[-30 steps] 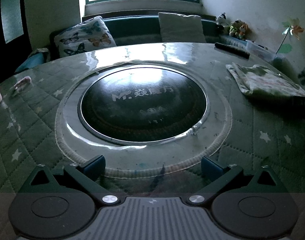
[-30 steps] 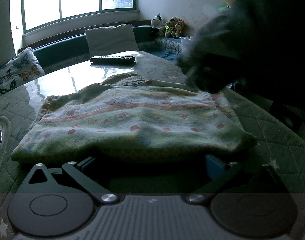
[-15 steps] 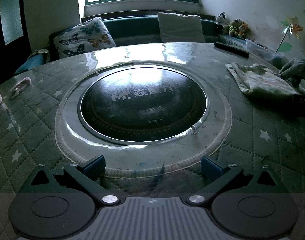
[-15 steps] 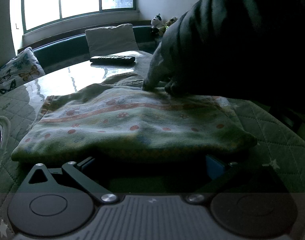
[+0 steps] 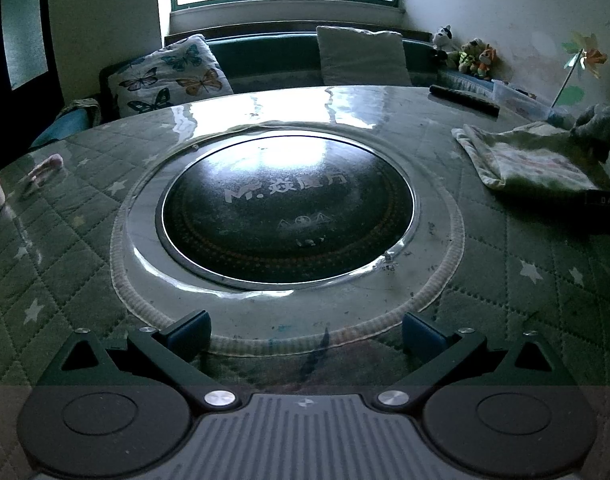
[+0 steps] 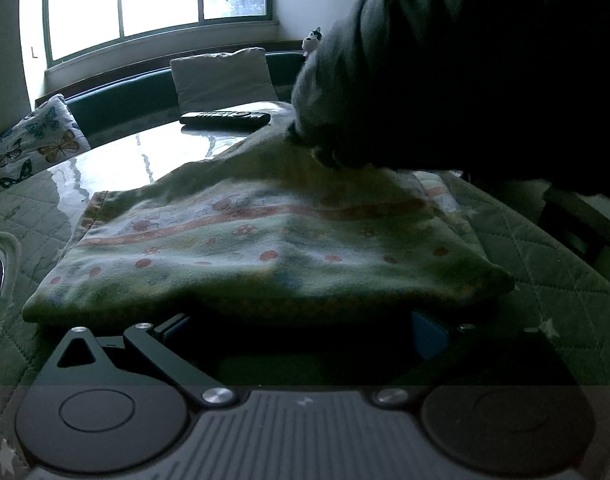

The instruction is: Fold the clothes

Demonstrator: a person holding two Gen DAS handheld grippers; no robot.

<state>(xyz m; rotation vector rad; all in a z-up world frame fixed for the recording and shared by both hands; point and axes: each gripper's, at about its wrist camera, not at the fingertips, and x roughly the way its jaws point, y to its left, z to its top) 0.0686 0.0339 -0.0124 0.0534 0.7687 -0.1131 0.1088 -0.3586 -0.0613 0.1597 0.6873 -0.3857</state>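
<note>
A folded patterned cloth [image 6: 265,240] with red spots and stripes lies on the quilted table right in front of my right gripper [image 6: 301,328], which is open with its fingertips at the cloth's near edge. A gloved hand [image 6: 445,80] grips the cloth's far edge and lifts it. The cloth also shows in the left wrist view [image 5: 525,156] at the far right, with the gloved hand [image 5: 597,128] on it. My left gripper [image 5: 305,330] is open and empty, resting low over the table's front edge.
A round black hotplate [image 5: 289,208] with a steel rim sits in the middle of the table [image 5: 65,240]. A black remote [image 6: 225,117] lies beyond the cloth. A sofa with a butterfly pillow [image 5: 169,74] and plush toys [image 5: 473,54] stands behind.
The gloved hand has moved in from the right onto the cloth's far edge and pulled it up and toward the left. Neither gripper has moved.
</note>
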